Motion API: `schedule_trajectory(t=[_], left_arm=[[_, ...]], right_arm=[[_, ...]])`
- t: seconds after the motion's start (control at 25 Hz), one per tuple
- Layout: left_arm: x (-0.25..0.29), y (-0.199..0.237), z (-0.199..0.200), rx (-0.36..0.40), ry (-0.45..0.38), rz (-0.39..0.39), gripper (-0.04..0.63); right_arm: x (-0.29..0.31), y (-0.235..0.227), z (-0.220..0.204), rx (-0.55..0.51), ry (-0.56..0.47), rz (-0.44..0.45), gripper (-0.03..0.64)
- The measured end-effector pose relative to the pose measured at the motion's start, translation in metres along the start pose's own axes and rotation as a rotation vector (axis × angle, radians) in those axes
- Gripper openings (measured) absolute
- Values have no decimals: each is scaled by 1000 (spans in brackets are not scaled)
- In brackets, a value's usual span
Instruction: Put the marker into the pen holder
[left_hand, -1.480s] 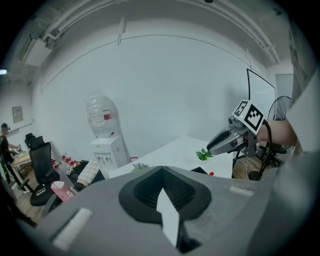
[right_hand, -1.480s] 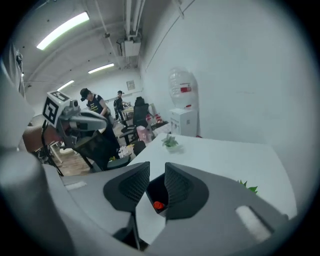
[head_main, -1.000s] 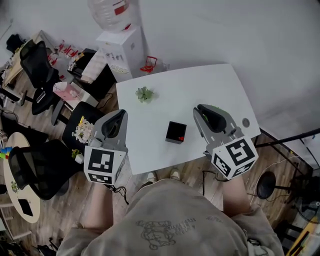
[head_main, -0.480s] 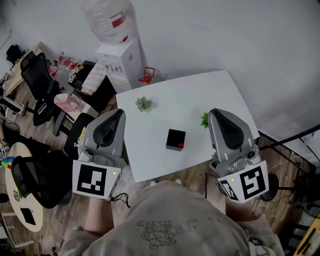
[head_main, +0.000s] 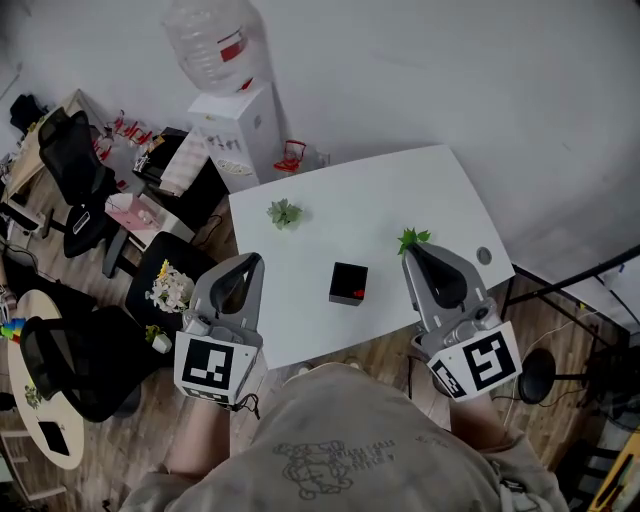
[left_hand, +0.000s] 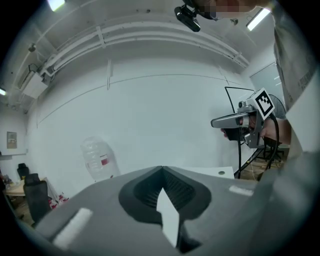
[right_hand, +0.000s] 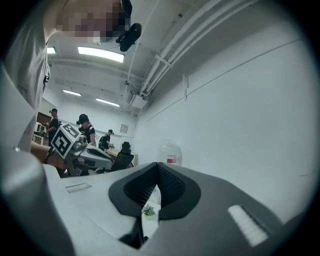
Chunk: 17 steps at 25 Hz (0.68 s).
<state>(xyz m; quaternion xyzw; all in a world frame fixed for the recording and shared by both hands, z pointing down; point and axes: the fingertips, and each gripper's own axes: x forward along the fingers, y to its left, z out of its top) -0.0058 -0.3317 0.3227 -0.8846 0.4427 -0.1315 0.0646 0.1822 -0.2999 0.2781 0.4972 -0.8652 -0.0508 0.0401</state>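
The black cube-shaped pen holder (head_main: 349, 283) stands on the white table (head_main: 350, 200) near its front edge. A small red thing (head_main: 360, 292) shows at the holder's right side; I cannot tell if it is the marker. My left gripper (head_main: 254, 259) hovers at the table's left front corner, shut and empty, with its tips meeting (left_hand: 161, 169). My right gripper (head_main: 410, 250) hangs over the table's right front part, to the right of the holder. It is also shut and empty (right_hand: 157, 164). Both grippers are well apart from the holder.
Two small green plants sit on the table, one at the back left (head_main: 285, 212), one (head_main: 412, 238) by the right gripper's tip. A water dispenser (head_main: 240, 100) stands behind the table. Office chairs (head_main: 70, 140) and desks fill the floor at left. A stand (head_main: 540, 370) is at the right.
Both grippers came up toward the camera half a second ago and have sunk back since. The right one has shifted slightly right of where it started. Both stay shut; the holder has not moved.
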Motion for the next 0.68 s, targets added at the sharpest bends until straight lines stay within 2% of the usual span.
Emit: schedule_trajectory(t=[0.24,0.4,0.68], left_arm=[[2,-19,-48,-33,108,-27,0],[0,-19,-42,-36,93,-24,0],[-9,-20,-46,57,116,-12,0]], right_arm=[[2,10,-57,20,159,35,28],[-1,13,-68,7,204,49,28],[2,27,-80,0,250,82,28]])
